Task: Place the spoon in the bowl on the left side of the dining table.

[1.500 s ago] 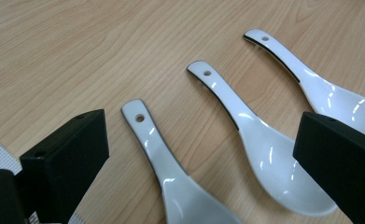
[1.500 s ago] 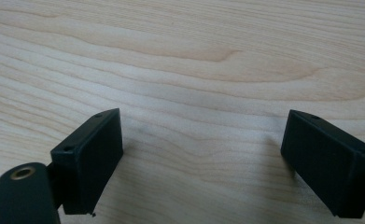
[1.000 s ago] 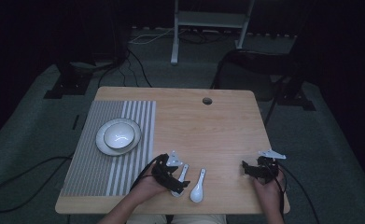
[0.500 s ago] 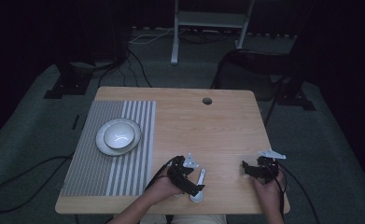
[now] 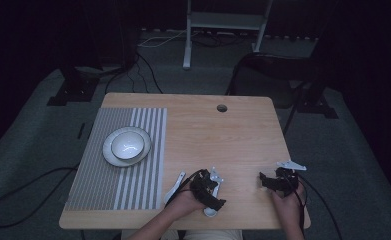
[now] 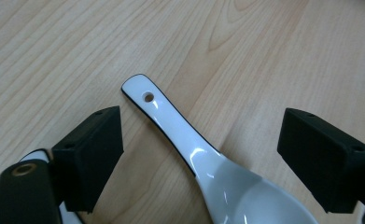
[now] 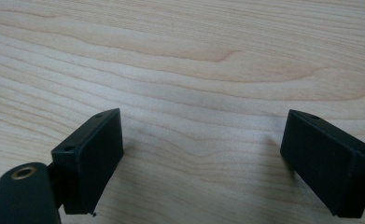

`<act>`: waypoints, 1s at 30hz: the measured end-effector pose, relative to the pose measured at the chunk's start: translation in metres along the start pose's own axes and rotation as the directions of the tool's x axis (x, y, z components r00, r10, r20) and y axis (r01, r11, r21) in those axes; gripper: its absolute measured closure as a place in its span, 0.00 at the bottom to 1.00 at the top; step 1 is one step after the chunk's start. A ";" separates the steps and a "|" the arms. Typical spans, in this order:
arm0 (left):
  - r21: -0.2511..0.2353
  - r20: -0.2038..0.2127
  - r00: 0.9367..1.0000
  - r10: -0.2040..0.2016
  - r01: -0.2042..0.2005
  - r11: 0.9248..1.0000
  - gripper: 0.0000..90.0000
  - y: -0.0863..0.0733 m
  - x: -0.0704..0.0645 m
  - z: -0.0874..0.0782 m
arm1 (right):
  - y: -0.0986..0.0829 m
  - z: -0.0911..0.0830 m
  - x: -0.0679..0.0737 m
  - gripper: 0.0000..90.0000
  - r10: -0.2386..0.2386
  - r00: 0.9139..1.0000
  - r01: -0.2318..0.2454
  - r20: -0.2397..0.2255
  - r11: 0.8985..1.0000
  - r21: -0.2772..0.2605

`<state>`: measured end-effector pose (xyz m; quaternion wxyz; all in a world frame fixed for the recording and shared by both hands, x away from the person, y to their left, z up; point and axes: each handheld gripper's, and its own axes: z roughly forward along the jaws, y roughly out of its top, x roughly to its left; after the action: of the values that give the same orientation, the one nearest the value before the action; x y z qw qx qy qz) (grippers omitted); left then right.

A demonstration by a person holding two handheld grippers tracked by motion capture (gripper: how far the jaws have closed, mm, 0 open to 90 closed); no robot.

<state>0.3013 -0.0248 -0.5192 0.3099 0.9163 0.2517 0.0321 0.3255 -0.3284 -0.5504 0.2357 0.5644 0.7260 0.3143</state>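
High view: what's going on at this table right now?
A person holds a claw in each hand at a wooden table. The left claw is open, its jaws on either side of a white spoon lying flat, not yet gripped. A second spoon lies just to its left. The right claw is open over bare wood. A bowl on a plate sits on a striped mat.

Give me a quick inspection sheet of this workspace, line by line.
Surface: wooden table, striped mat on its left part.
Job's things: white spoon lying flat between the left gripper's jaws; second spoon beside it.
Clutter: bowl on a plate on the mat.
Grippers: left gripper open over the spoon; right gripper open over bare wood.
Cables: several on the floor.
Surroundings: dark room, stand legs behind.
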 end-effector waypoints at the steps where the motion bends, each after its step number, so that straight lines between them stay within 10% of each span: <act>1: 0.006 0.000 1.000 -0.002 0.002 1.000 0.17 0.000 -0.001 0.002 | 0.000 0.000 0.000 0.14 0.000 1.000 0.000 0.000 1.000 0.000; 10: 0.034 -0.044 0.999 -0.023 0.024 0.999 0.31 0.001 -0.001 0.009 | 0.000 0.000 0.000 0.14 0.000 1.000 0.000 0.000 1.000 0.000; 22: 0.033 -0.022 1.000 0.006 -0.005 0.999 0.83 0.009 -0.002 0.012 | 0.000 0.000 0.000 0.14 0.002 1.000 -0.002 0.001 1.000 0.000; 30: 0.044 0.003 1.000 0.026 -0.026 0.999 0.83 0.013 -0.005 0.014 | 0.000 0.000 0.000 0.14 0.003 1.000 -0.003 0.000 1.000 0.000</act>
<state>0.3050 -0.0436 -0.5225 0.2893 0.9262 0.2401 0.0297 0.3255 -0.3283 -0.5505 0.2354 0.5657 0.7249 0.3147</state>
